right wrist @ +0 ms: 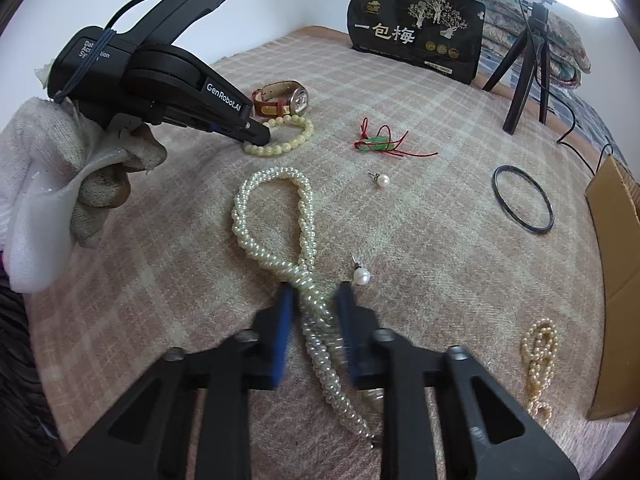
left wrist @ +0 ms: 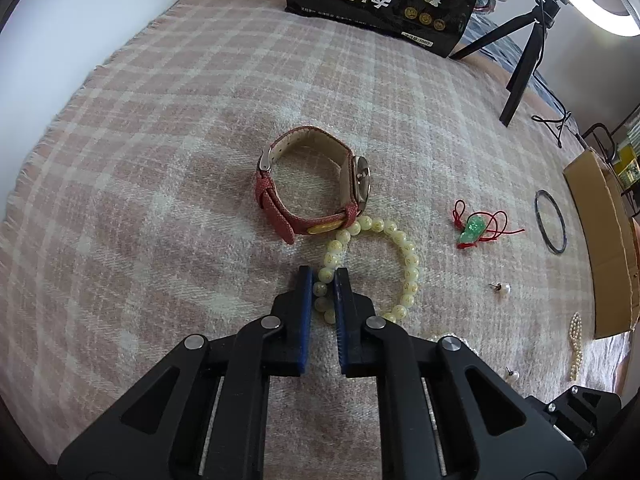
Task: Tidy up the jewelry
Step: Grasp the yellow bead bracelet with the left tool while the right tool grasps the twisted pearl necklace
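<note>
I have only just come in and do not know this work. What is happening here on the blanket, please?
A person is sorting jewelry on a plaid blanket with two hand-held grippers. The left gripper is shut on the pale bead bracelet, next to the red-strap watch. The right gripper straddles the twisted pearl necklace; its jaws look blurred and not yet tight. Two pearl earrings, a green pendant and a dark bangle lie untouched.

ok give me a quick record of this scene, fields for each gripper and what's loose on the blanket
left gripper: shut on bead bracelet
right gripper: jaws apart, astride pearl necklace
loose: watch, jade pendant, black ring, pearl earrings, small pearl strand
surface: plaid blanket
far edge: black snack bag
</note>
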`<state>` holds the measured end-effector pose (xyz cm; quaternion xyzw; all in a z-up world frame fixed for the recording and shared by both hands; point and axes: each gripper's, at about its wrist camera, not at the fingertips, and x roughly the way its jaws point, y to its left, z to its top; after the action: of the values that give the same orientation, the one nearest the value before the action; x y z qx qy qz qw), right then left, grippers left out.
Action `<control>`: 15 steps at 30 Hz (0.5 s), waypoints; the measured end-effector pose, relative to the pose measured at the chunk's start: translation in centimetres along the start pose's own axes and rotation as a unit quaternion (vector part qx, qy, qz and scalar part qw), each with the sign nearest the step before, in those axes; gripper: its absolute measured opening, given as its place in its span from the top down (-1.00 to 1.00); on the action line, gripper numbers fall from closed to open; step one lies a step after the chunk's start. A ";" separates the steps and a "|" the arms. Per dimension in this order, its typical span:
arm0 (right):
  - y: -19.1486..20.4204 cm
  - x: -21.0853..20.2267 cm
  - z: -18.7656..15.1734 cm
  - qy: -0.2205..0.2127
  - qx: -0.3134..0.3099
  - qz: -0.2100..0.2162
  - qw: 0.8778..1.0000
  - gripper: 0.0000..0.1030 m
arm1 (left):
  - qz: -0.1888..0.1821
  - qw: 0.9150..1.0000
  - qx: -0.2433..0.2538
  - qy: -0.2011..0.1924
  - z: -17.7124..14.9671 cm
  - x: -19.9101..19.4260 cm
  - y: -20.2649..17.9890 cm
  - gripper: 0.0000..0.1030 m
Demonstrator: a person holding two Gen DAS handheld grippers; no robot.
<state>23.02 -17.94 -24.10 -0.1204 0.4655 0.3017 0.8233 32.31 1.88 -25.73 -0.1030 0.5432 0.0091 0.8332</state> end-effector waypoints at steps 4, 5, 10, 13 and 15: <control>0.4 -0.3 -0.1 0.006 -0.008 -0.001 1.000 0.87 | -0.002 1.000 0.000 -0.002 -0.3 -0.2 0.2 0.87; 0.5 -0.4 0.0 0.006 -0.008 0.000 1.000 0.87 | -0.005 1.000 -0.003 -0.002 -0.3 -0.4 0.3 0.88; 0.4 -1.8 0.1 -0.007 0.017 0.030 0.999 0.87 | -0.016 1.000 -0.008 -0.001 -0.8 -1.2 1.0 0.89; -0.5 -2.7 0.1 -0.017 0.065 0.073 0.995 0.87 | -0.028 0.999 -0.016 0.001 -1.1 -1.8 1.5 0.89; -0.9 -3.2 -0.1 -0.025 0.091 0.092 0.991 0.87 | -0.032 0.999 -0.018 0.000 -1.4 -2.2 1.7 0.90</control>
<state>22.27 -19.98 -21.52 0.0061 0.4796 0.3355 0.8108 29.89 3.55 -24.54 -0.1352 0.5394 -0.0075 0.8311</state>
